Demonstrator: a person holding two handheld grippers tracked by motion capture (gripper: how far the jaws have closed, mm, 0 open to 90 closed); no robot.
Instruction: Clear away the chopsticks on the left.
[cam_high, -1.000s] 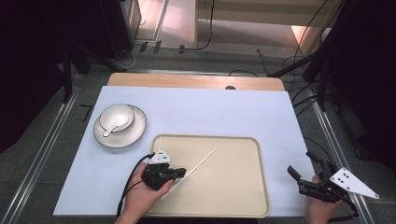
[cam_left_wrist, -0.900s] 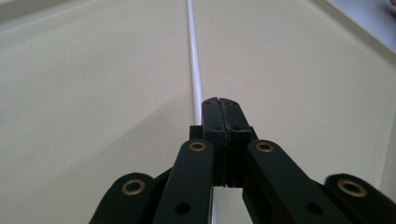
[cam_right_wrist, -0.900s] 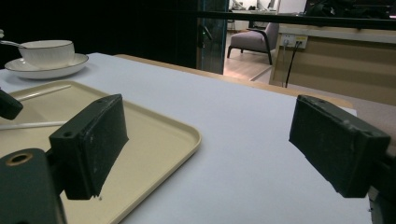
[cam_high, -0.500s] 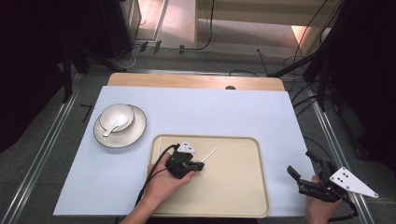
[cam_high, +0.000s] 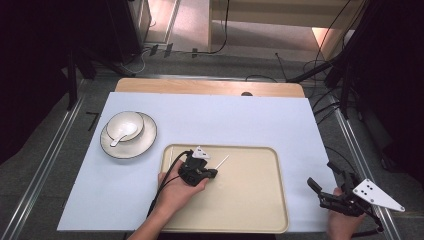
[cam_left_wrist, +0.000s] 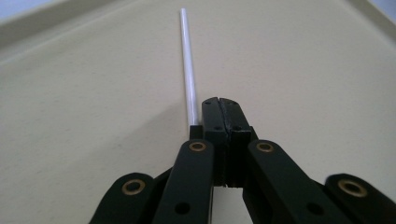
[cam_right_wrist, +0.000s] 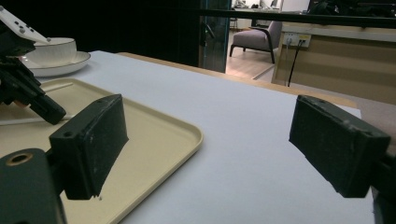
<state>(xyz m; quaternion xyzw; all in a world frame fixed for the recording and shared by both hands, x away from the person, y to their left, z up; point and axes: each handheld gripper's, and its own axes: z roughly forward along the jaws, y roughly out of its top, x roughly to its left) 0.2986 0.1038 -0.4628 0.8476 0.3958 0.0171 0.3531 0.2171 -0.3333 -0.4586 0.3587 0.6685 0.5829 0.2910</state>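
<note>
One tray (cam_high: 260, 210), one white stick (cam_high: 222, 161), one bowl (cam_high: 125, 125), one saucer (cam_high: 145, 142), one spoon (cam_high: 120, 135).

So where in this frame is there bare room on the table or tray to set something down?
The right half of the tray is bare, and so is the white mat between the plate and the mat's right edge. It is crowded at the tray's left, where the left hand-held gripper holds a thin white stick, and off the near right corner by the right hand-held gripper.
</note>
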